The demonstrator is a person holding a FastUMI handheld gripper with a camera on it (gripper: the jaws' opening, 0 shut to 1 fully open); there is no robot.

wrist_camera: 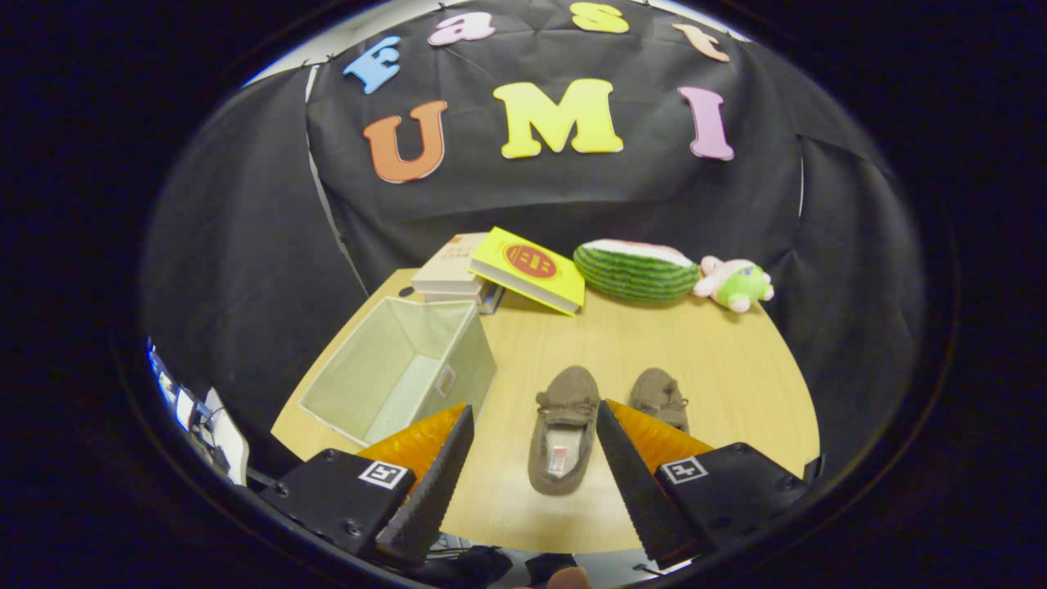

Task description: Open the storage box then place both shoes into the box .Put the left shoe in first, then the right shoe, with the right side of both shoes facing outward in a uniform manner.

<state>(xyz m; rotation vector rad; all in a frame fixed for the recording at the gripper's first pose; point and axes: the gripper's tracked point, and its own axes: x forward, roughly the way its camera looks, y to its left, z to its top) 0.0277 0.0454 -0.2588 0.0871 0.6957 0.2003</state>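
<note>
Shoes, two, brown suede-like moccasins with laces: left shoe (564, 431) lies between your claw (535, 419) fingers, right shoe (659, 397) partly behind the right finger. Your claw stands apart, gripping nothing. Storage box (401, 372), pale fabric, open-topped, sits tilted beside the left finger on the wooden worktop (695, 343). Beyond: stacked books (499, 274), striped watermelon cushion (635, 270), plush toy (734, 284).

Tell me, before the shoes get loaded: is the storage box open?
Open: the storage box shows its bare inside, no lid on it. The tool is open.
</note>
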